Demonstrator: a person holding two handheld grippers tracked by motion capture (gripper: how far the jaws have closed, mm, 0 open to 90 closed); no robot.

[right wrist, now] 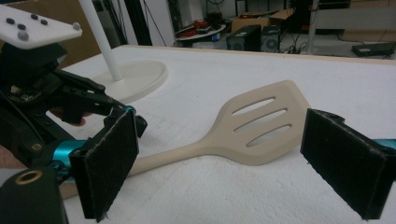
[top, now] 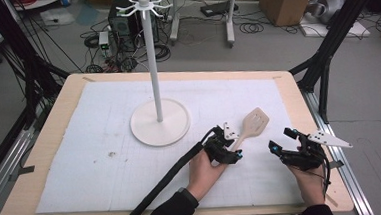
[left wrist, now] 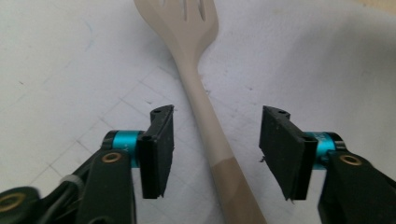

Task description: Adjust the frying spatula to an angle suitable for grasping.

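The left gripper (left wrist: 215,149) is straddling the beige slotted plastic spatula's (left wrist: 205,112) handle, jaws half-parted, pads clear; centre before squeezing. The right gripper (right wrist: 233,163) is waiting wide beside the spatula.

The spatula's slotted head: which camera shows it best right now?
The right gripper view: the spatula lies side-on there, all three slots and the blade outline clear. The left gripper view looks along the handle between the left tool, cutting the head off at the top edge. The high view shows the whole spatula, small, on the white mat.

No legible text or labels.
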